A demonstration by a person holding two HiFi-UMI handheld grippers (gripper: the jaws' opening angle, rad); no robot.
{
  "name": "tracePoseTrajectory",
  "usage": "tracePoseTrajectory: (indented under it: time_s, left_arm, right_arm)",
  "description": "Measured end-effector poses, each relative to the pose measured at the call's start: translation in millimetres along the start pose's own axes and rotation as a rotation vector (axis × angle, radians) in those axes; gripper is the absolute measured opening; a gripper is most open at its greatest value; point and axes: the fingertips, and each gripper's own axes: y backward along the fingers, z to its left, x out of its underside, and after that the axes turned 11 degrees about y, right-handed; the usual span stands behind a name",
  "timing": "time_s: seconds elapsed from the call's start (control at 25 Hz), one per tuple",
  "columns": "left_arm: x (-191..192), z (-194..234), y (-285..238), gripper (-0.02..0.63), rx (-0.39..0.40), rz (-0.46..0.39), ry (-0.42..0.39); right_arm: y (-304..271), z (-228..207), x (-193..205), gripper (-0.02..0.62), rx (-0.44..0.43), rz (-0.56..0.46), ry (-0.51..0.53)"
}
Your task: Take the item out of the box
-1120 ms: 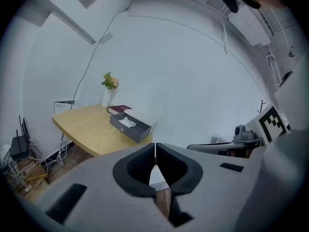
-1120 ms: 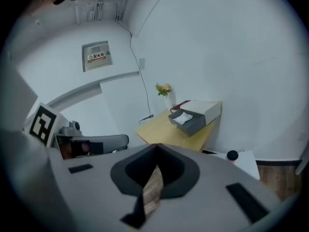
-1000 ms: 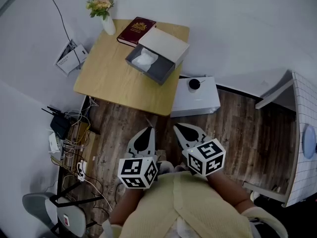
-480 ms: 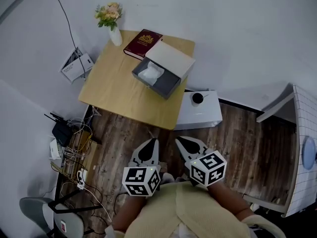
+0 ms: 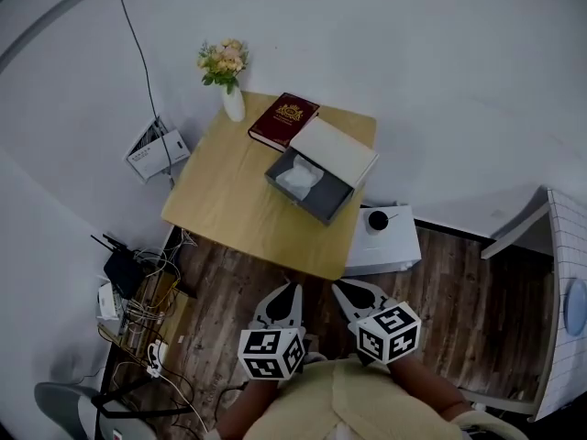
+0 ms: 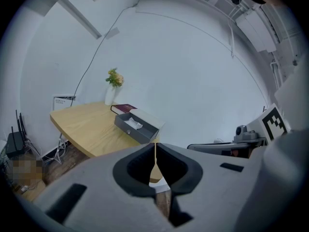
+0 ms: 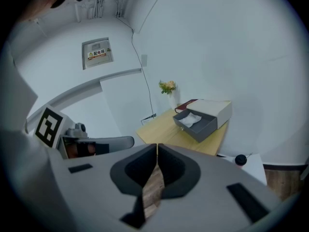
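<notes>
Overhead, only the head view takes in the whole wooden table (image 5: 229,200) and the cable tangle (image 5: 138,301) on the floor beside it. The left gripper (image 5: 288,293) and right gripper (image 5: 345,291) hang well short of the table. Each gripper view shows its own jaws pressed together on nothing, and the open grey box (image 5: 316,198) sits by the table's far edge with the white item (image 5: 300,176) inside.

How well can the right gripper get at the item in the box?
Probably not yet: the right gripper hangs over the floor, short of the table. The box is open, with nothing above the item.
</notes>
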Motion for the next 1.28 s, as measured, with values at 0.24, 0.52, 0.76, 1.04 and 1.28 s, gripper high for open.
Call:
tracePoseTrajectory:
  time_s: [0.24, 0.52, 0.76, 1.04, 1.28]
  left_arm:
    - [-7.4, 16.4, -4.0, 0.028, 0.011, 0.010, 0.008]
    - [-16.3, 29.9, -8.4, 0.028, 0.027, 0.022, 0.000]
    - [-16.8, 42.8, -11.4, 0.028, 0.030, 0.041, 0.000]
    - [-26.7, 47.8, -33.2, 0.028, 0.019, 0.047, 0.015]
    - [-43.9, 54.5, -63.6, 0.028, -0.012, 0.032, 0.021]
  right_arm:
    - [-23.7, 8.1, -7.2, 0.031, -0.016, 0.018, 0.006]
    - [-45.1, 12.0, -14.5, 0.031, -0.017, 0.018, -0.004]
    - [-58.7, 14.6, -12.9, 0.031, -0.025, 0.043, -0.008]
    - [-74.6, -5.3, -20.5, 0.031, -0.037, 0.053, -0.016]
    - [-96.8, -34.7, -42.4, 0.031, -0.070, 0.046, 0.037]
